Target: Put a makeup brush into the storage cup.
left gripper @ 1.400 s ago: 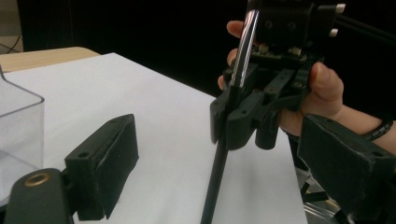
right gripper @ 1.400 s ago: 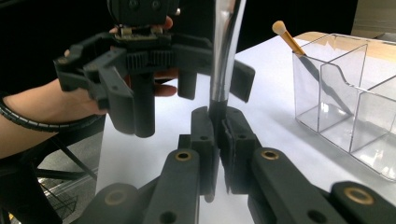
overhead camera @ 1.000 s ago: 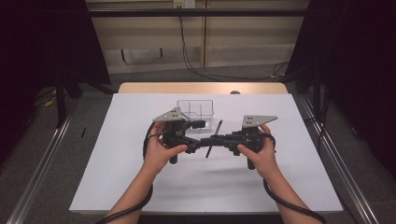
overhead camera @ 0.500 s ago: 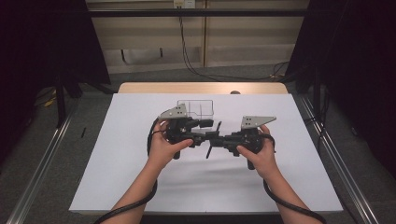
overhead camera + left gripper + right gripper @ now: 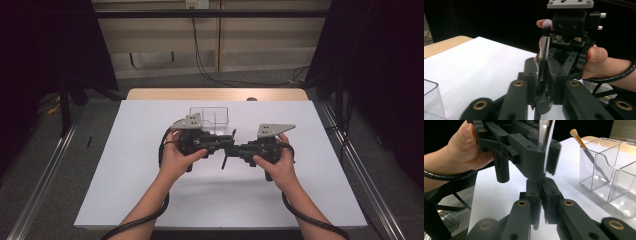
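Gripping both tongs: slim black-and-silver makeup brush, grey-tipped.

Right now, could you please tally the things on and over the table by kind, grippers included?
Grippers: 2, left gripper and right gripper, both shut on the black brush, the left jaws having just closed on it.
Brushes: 2, the black brush and a tan-handled brush standing in the organizer.
Clear organizer: 1.
Total: 5.

Blk/silver brush; clear organiser
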### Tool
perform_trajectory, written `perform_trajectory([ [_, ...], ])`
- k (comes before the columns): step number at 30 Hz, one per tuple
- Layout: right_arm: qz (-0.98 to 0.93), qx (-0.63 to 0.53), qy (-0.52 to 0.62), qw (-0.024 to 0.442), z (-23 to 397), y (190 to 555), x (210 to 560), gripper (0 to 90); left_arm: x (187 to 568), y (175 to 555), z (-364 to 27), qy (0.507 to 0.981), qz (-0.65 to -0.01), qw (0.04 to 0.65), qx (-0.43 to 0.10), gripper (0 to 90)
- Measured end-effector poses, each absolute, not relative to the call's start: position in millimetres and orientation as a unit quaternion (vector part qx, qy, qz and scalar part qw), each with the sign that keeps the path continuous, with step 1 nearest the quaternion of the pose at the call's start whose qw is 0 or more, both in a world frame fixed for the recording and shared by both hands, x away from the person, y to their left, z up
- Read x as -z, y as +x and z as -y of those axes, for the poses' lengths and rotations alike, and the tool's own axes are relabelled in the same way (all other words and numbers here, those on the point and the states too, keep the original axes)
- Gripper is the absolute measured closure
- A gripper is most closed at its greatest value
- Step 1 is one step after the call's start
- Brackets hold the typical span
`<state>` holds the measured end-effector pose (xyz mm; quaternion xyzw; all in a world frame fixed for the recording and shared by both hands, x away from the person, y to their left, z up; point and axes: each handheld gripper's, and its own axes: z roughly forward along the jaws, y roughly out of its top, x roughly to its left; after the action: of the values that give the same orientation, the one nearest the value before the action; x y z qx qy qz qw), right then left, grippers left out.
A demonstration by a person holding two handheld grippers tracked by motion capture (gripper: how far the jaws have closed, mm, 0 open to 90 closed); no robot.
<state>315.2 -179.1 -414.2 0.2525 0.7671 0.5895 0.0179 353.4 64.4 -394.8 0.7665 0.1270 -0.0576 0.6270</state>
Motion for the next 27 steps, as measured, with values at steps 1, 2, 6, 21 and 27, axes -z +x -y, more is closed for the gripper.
perform_trajectory([
  [1, -0.767, -0.589, 0.252, 0.019, 179.0, 315.1, 414.2, 84.9, 394.2, 353.1, -64.6, 0.768, -0.127, 0.626, 0.055, 82.1],
  [2, -0.767, -0.589, 0.253, 0.02, 179.0, 315.0, 414.1, 84.9, 393.7, 352.9, -65.0, 0.767, -0.127, 0.627, 0.054, 82.7],
  [6, -0.762, -0.595, 0.253, 0.018, 179.8, 314.9, 414.1, 84.8, 393.9, 352.3, -66.0, 0.763, -0.127, 0.631, 0.051, 83.7],
  [21, -0.761, -0.6, 0.246, 0.029, 183.4, 311.3, 415.7, 61.7, 392.3, 352.4, -74.2, 0.758, -0.136, 0.637, 0.028, 83.9],
  [27, -0.765, -0.589, 0.253, 0.06, 189.0, 308.6, 416.4, 43.6, 392.9, 352.6, -77.9, 0.757, -0.142, 0.638, 0.02, 83.9],
])
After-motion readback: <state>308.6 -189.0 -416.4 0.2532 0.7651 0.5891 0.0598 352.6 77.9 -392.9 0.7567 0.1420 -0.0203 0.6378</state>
